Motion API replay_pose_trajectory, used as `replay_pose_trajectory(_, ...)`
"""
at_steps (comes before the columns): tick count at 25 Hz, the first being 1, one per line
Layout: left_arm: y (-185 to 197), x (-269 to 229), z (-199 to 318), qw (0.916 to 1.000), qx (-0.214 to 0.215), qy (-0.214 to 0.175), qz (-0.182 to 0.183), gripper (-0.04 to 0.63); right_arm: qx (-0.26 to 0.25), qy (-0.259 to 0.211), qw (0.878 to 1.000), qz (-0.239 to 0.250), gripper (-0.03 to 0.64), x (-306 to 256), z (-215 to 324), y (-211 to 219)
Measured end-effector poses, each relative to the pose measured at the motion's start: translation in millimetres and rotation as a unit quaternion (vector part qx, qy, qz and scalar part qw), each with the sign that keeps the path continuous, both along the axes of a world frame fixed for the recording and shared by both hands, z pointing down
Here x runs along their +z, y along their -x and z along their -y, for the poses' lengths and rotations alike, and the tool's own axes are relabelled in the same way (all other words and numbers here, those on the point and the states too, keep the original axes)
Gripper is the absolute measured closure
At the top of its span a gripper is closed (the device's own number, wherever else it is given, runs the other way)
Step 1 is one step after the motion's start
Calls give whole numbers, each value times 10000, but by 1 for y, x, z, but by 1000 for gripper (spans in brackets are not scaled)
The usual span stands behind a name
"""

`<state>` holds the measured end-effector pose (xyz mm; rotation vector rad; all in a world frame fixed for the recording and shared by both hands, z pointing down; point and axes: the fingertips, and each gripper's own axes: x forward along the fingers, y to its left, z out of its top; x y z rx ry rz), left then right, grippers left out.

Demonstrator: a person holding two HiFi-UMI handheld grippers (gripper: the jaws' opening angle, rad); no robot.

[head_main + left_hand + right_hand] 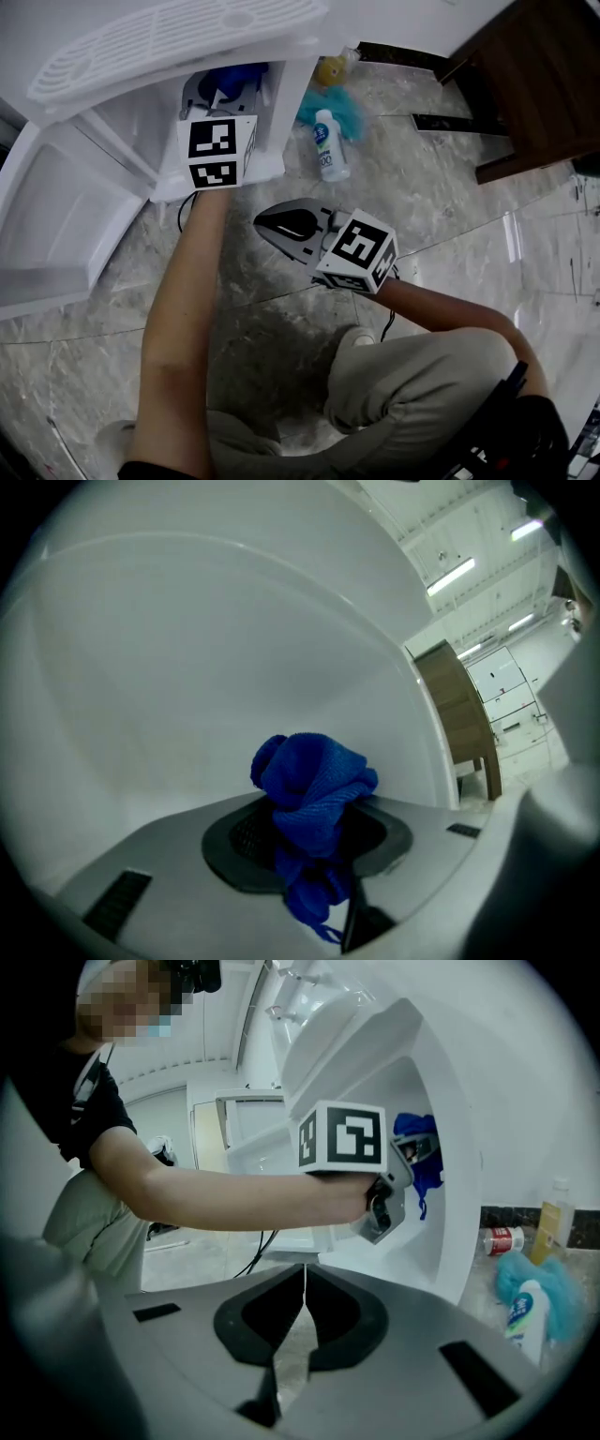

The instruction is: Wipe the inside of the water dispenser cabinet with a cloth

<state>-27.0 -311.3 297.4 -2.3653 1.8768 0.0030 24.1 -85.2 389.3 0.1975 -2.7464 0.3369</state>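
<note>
The white water dispenser cabinet (120,131) lies open on the marble floor, its door (47,220) swung out to the left. My left gripper (228,91) reaches inside it, shut on a bunched blue cloth (240,77). In the left gripper view the cloth (314,789) bulges from between the jaws, close to the white inner wall (234,649); I cannot tell if it touches. The right gripper view shows the same cloth (418,1152) within the opening. My right gripper (264,223) hangs above the floor outside the cabinet, its jaws shut on nothing (304,1283).
A white bottle (329,146) lies on the floor right of the cabinet, beside a teal fluffy item (349,112) and a yellow bottle (330,71). A red can (503,1239) lies by the wall. Dark wooden furniture (534,84) stands at the upper right. A cable (182,212) trails under my left arm.
</note>
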Motion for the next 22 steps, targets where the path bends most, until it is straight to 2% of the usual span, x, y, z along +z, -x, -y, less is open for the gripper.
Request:
replay_pose_trajectory(7,-2,-55,3,9966,-314,-686,-318,449,-40,93,9999,-3,615,1,-7,-5)
replay_pose_trajectory(13,3,-71,12,9918,-495,-905,-751,451,-163,173,9997,-27,615,3,-18,-7)
replay_pose_trajectory(18,8,-70,27,9923,-577,-905,-618,451,-72,223,9996,-130,615,10,-16,-16)
replay_pose_trajectory(22,16,-72,48,9940,-645,-846,-251,451,-65,236,9996,-145,615,11,-16,-20)
